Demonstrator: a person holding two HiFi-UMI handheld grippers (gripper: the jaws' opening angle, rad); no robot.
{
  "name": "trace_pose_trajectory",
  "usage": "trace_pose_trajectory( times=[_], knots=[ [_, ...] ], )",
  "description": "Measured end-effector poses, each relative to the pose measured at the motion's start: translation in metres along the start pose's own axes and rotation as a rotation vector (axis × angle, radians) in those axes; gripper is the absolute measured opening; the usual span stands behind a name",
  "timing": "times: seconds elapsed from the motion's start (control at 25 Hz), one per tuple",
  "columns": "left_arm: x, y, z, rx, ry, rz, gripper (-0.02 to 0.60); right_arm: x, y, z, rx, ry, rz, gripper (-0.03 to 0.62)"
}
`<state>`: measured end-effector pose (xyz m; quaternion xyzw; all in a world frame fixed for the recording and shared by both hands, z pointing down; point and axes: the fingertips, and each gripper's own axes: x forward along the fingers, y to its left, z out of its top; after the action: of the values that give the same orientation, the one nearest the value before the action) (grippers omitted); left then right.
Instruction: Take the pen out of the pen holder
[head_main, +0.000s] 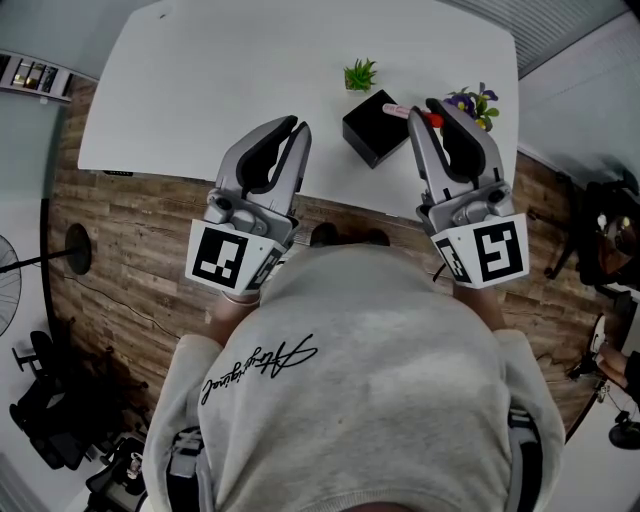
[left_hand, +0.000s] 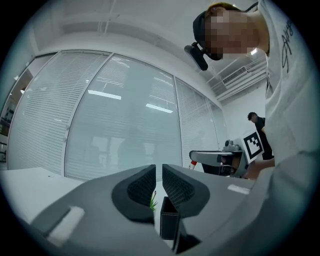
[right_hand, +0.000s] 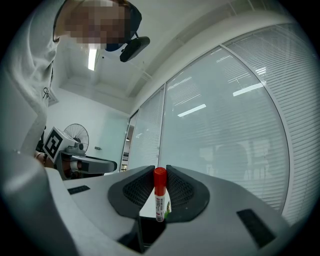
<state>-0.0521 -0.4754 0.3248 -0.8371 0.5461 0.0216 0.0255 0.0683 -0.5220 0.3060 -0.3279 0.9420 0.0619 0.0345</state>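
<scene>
A black square pen holder (head_main: 373, 128) stands on the white table (head_main: 230, 80). A white pen with a red cap (head_main: 417, 114) sits between the tips of my right gripper (head_main: 432, 108), which is shut on it just above the holder's right side. In the right gripper view the pen (right_hand: 159, 195) stands upright between the pads, red cap on top, with the holder (right_hand: 150, 231) below. My left gripper (head_main: 297, 127) hovers left of the holder, its jaws nearly together with nothing between them. In the left gripper view the holder (left_hand: 169, 220) shows beyond the thin gap.
A small green plant (head_main: 360, 74) stands behind the holder, and a purple-flowered plant (head_main: 475, 102) sits at the table's right edge. The table's near edge runs under both grippers, above a wooden floor (head_main: 130, 260). A fan (head_main: 10, 285) stands far left.
</scene>
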Motion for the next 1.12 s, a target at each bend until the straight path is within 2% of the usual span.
trace_pose_trajectory(
  times=[0.36, 1.12],
  knots=[
    [0.0010, 0.0021, 0.0003, -0.012, -0.010, 0.015, 0.002, 0.0003, -0.0013, 0.0000, 0.002, -0.005, 0.000, 0.071],
    [0.0032, 0.0026, 0.0005, -0.014, -0.001, 0.007, 0.000, 0.0007, -0.0028, 0.0042, -0.002, -0.016, -0.005, 0.069]
  ],
)
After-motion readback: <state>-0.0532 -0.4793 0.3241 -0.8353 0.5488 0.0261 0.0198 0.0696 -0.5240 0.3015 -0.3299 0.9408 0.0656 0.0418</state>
